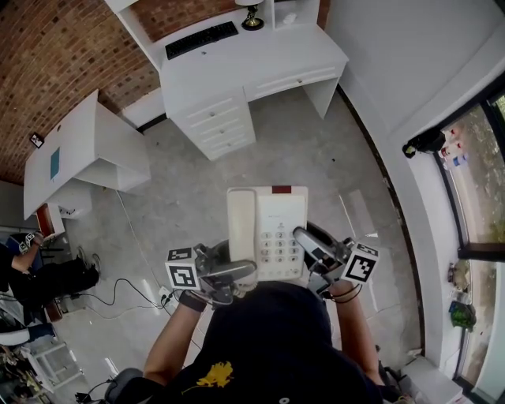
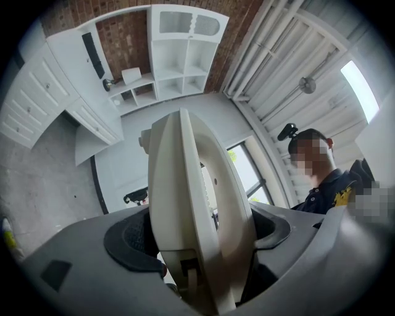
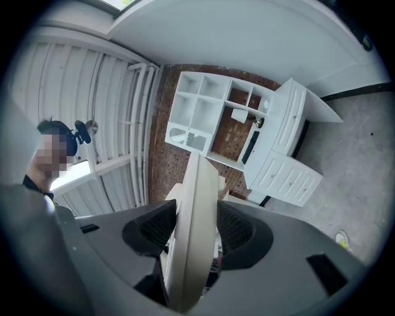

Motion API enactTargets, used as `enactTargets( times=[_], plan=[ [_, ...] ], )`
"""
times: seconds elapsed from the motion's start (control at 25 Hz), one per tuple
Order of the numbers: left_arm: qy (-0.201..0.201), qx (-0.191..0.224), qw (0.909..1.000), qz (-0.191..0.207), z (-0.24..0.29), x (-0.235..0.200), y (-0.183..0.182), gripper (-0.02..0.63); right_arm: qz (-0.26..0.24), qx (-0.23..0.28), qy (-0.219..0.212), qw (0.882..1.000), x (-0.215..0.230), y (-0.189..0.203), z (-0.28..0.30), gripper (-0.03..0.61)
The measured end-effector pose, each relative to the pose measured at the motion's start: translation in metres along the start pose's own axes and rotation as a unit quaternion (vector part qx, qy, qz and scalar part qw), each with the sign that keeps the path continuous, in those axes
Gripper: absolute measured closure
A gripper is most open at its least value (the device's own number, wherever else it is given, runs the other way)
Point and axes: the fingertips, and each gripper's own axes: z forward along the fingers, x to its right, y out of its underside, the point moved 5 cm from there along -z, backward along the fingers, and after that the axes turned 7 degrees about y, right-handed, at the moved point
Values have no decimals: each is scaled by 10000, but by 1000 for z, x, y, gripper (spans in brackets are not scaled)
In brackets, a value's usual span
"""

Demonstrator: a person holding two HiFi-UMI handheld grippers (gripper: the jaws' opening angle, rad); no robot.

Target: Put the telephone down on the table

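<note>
A cream telephone (image 1: 268,229) with its handset on the cradle and a red strip at its far end is held flat in the air above the grey floor. My left gripper (image 1: 229,276) is shut on its near left edge, and my right gripper (image 1: 312,252) is shut on its near right edge. In the left gripper view the telephone (image 2: 191,203) stands edge-on, filling the gap between the dark pads (image 2: 126,241). In the right gripper view its thin edge (image 3: 194,216) sits squeezed between both pads (image 3: 237,231). The white desk (image 1: 260,55) lies ahead, some way off.
On the desk lie a black keyboard (image 1: 201,39) and a small lamp (image 1: 252,17). Drawers (image 1: 221,122) hang under its left side. A second white table (image 1: 79,150) stands at the left, with cables (image 1: 118,292) on the floor and a seated person (image 1: 31,276). Windows (image 1: 481,181) run along the right wall.
</note>
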Motion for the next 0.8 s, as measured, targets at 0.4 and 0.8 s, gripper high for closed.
enactTargets(
  times=[0.4,0.8],
  plan=[
    [205,221,9995,-50,-13,-64,-118,198,124,31,211,9997,20,-72,116,382],
    [472,53,9989,7,-56,-106,-236,198,-142,10,500,9986,15,-113,238,383]
  ],
)
